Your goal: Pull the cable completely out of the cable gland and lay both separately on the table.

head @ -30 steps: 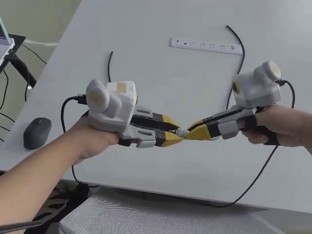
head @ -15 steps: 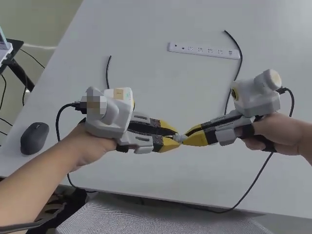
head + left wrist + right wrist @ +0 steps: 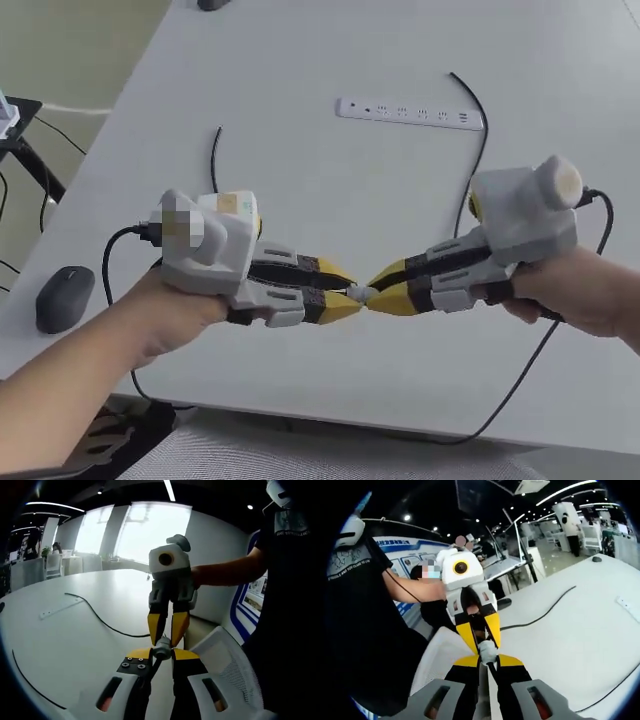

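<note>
**Item 1, cable gland [image 3: 362, 294].** Small pale grey fitting at the centre of the head view. It is held in the air above the near edge of the white table [image 3: 330, 190], between two sets of yellow tips.
- Contents: the cable [image 3: 492, 670], a thin black lead. I see it running from the gland down between the jaws at the bottom centre of the right gripper view.
- The two are not yet separated.

**Item 2, left gripper [image 3: 345, 298].** Enters from the left of the head view. Its jaws are drawn narrow, and I read them as pinched on the gland body.

**Item 3, right gripper [image 3: 380, 290].** Enters from the right. Its jaws are likewise narrow and, as far as I can judge, clamped on the cable just beside the gland. The tips of the two grippers almost touch.

**Handling, my estimate.**
- Both pieces are very light.
- The gland looks like hard, smooth plastic, small enough to twist or slip out of a pinch, so I would hold it across its body.
- The cable is thin and bendy, and the gland's seal probably grips its sheath. I would take hold close to the gland and pull straight along the axis, not sideways.

**Other stock on the table.**
- White power strip [image 3: 410, 112], upper centre.
- Loose black cord [image 3: 215, 150], upper left.
- Dark computer mouse [image 3: 62, 298], left edge.
</note>
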`<state>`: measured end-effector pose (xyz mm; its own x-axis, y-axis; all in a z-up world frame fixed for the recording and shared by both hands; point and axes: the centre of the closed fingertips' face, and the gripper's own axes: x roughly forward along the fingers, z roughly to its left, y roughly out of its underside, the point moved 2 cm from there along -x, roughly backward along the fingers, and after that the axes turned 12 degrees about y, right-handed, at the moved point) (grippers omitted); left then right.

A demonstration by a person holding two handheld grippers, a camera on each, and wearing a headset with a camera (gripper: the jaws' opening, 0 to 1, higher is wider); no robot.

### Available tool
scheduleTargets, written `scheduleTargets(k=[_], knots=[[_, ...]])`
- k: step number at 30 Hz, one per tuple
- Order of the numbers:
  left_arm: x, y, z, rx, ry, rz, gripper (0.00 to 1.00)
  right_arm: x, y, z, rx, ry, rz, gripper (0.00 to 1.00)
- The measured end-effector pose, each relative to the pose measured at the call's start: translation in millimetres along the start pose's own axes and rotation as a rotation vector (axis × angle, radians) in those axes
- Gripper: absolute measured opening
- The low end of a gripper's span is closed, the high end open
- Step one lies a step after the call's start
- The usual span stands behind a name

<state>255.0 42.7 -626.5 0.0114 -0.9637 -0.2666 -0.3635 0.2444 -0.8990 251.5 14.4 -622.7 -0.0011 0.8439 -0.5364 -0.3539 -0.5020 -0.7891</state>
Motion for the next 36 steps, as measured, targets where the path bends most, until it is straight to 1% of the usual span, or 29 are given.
scheduleTargets(k=[1, 2, 3, 4, 5, 6, 7, 9, 10, 11, 12, 13, 15, 16, 17, 18, 19, 20, 21, 22, 23, 26, 27, 28, 31, 33, 35, 36], knots=[[0.0, 0.4, -0.6, -0.006, 0.002, 0.000, 0.14, 0.0, -0.1, 1.0, -0.037, 0.014, -0.005, 0.06], [0.0, 0.5, -0.7, -0.010, 0.003, -0.001, 0.14, -0.2, 0.1, 1.8, -0.055, 0.022, -0.009, 0.06], [-0.1, 0.4, -0.1, -0.019, -0.001, -0.008, 0.14, -0.2, -0.6, 0.5, -0.098, 0.045, -0.023, 0.06], [-0.2, 0.4, 0.9, -0.025, -0.003, -0.013, 0.14, -0.2, -0.9, 0.1, -0.110, 0.059, -0.032, 0.06], [-0.2, 0.3, 1.0, -0.032, -0.002, -0.018, 0.14, -0.4, 0.6, 1.7, -0.115, 0.060, -0.026, 0.06], [0.2, 0.2, 1.2, -0.036, -0.002, -0.019, 0.14, -0.3, 0.7, 0.6, -0.151, 0.078, -0.029, 0.06], [0.4, 0.3, 0.9, -0.037, -0.002, -0.019, 0.14, -0.4, 1.4, 1.0, -0.159, 0.085, -0.028, 0.06], [1.4, 0.7, 0.8, -0.042, 0.001, -0.018, 0.14, -0.4, 2.8, 0.2, -0.204, 0.102, -0.027, 0.06], [2.5, 1.4, 0.9, -0.053, 0.004, -0.016, 0.14, -0.7, 4.2, -0.6, -0.241, 0.113, -0.020, 0.06], [3.0, 1.9, 0.8, -0.056, 0.005, -0.015, 0.14, -0.5, 5.0, -0.9, -0.267, 0.124, -0.014, 0.06], [4.0, 2.9, 0.7, -0.072, 0.008, -0.013, 0.14, -0.3, 6.1, 0.1, -0.290, 0.131, -0.004, 0.06], [4.8, 4.7, 1.5, -0.082, 0.011, -0.009, 0.14, 0.3, 7.5, 1.0, -0.331, 0.142, 0.007, 0.06], [5.8, 6.0, 0.9, -0.081, 0.009, -0.005, 0.14, 1.2, 9.6, -0.2, -0.396, 0.167, 0.025, 0.06], [6.4, 6.8, 1.0, -0.085, 0.009, -0.003, 0.14, 1.8, 10.4, 0.4, -0.416, 0.174, 0.031, 0.06], [6.8, 7.9, 0.9, -0.090, 0.009, -0.001, 0.14, 2.5, 11.4, 0.8, -0.454, 0.180, 0.034, 0.06], [6.9, 8.2, 1.0, -0.092, 0.008, -0.001, 0.14, 2.1, 11.8, -0.7, -0.463, 0.184, 0.035, 0.06], [6.8, 8.3, 1.3, -0.097, 0.004, -0.004, 0.14, 2.1, 11.8, -2.5, -0.484, 0.201, 0.031, 0.07], [6.8, 8.5, 1.8, -0.107, 0.003, -0.008, 0.14, 2.4, 12.5, -1.5, -0.485, 0.207, 0.032, 0.07], [6.7, 8.5, 1.2, -0.118, 0.006, -0.011, 0.14, 2.2, 12.6, -0.9, -0.502, 0.218, 0.035, 0.07], [6.7, 8.2, 1.1, -0.120, 0.005, -0.014, 0.14, 1.9, 11.7, -1.4, -0.528, 0.234, 0.035, 0.07], [6.0, 7.2, 1.7, -0.129, 0.000, -0.019, 0.14, 2.0, 10.3, -2.5, -0.566, 0.262, 0.033, 0.07], [5.2, 5.7, 1.6, -0.142, -0.005, -0.030, 0.14, 2.2, 9.6, -1.6, -0.617, 0.294, 0.029, 0.07], [4.3, 5.0, 2.3, -0.160, -0.009, -0.043, 0.14, 2.2, 8.9, -1.5, -0.637, 0.313, 0.023, 0.07], [3.8, 4.8, 2.6, -0.181, -0.007, -0.051, 0.14, 2.3, 8.6, -0.7, -0.645, 0.322, 0.020, 0.07], [3.5, 4.9, 2.4, -0.184, -0.009, -0.057, 0.14, 3.3, 9.1, -0.6, -0.675, 0.346, 0.019, 0.07], [3.5, 5.0, 2.7, -0.196, -0.012, -0.058, 0.14, 3.9, 9.5, -0.7, -0.697, 0.361, 0.017, 0.07], [3.9, 5.2, 2.5, -0.202, -0.011, -0.056, 0.14, 3.6, 9.4, -0.3, -0.698, 0.365, 0.018, 0.07], [4.3, 5.4, 2.2, -0.204, -0.010, -0.054, 0.14, 3.1, 9.4, -0.1, -0.686, 0.368, 0.018, 0.07]])
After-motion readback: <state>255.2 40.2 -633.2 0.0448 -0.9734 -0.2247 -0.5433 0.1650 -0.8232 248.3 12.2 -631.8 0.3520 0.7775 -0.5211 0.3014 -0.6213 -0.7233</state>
